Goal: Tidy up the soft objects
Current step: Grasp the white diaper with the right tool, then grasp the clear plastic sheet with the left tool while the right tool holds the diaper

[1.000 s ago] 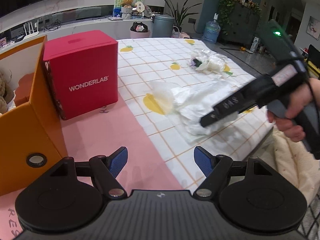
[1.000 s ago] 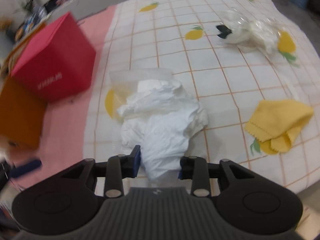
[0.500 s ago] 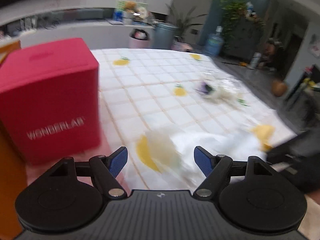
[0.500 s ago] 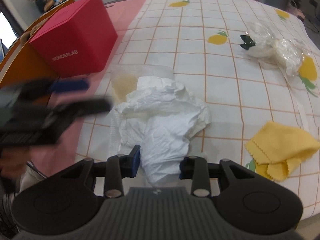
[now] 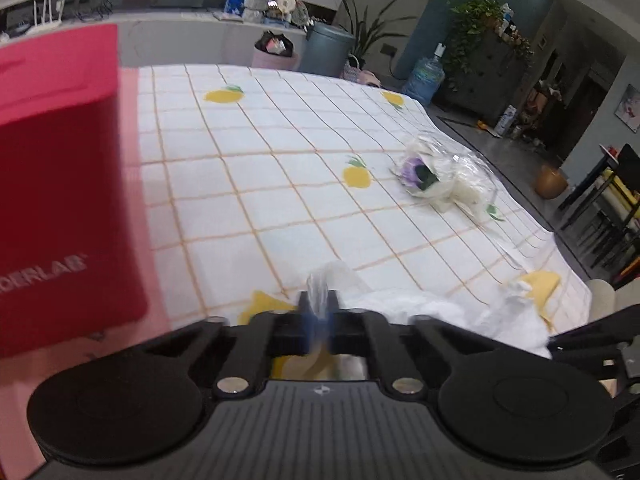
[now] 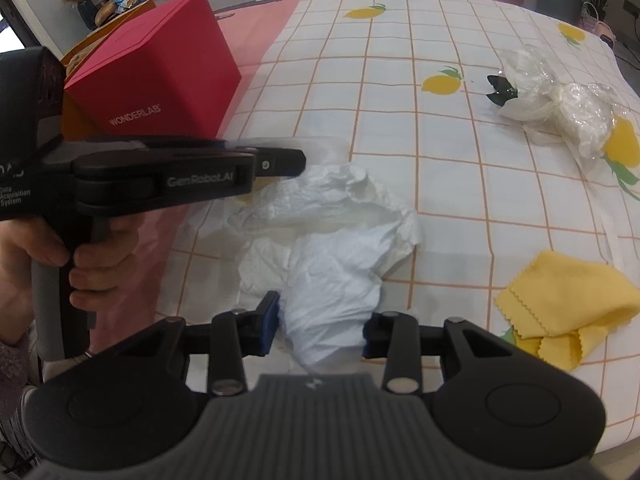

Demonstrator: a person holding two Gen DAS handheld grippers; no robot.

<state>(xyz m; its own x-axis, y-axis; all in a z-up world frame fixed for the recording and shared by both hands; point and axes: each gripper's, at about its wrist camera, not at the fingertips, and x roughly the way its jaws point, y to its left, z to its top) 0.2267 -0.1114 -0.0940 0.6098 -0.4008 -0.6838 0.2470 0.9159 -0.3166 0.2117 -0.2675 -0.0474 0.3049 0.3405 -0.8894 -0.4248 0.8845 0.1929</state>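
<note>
Nearest the right wrist camera, the right gripper (image 6: 318, 322) has its tongs pressed against the near end of the crumpled white garment (image 6: 332, 248), which bulges between the blue pads (image 6: 269, 322); the rest of the garment lies heaped on the lemon-print tablecloth (image 6: 460, 168). The clear plastic bag (image 5: 320, 292) lies at the garment's far left edge, and there the left gripper (image 5: 318, 320) has its tongs closed to a narrow slit on a fold of the film. The left wrist view is motion-blurred, so how deep this pinch sits cannot be told. In the right wrist view the left gripper's body crosses from the left, gripped by the left hand (image 6: 60, 248).

To the right, near the table edge, lies a folded yellow cloth (image 6: 568, 304), apart from the garment. Left and further back stands the red box (image 6: 160, 80), with an orange box (image 6: 80, 60) behind it. Furthest lies a second wrapped white bundle (image 6: 556, 100), well apart from both grippers.

Risks, as judged: the thin film may slide out of the left tongs if pulled hard, or tear under a sharp pull. If the two grippers draw apart unevenly, the garment may bunch at the bag mouth instead of entering, or slip from the right pads, which hold only one end.
</note>
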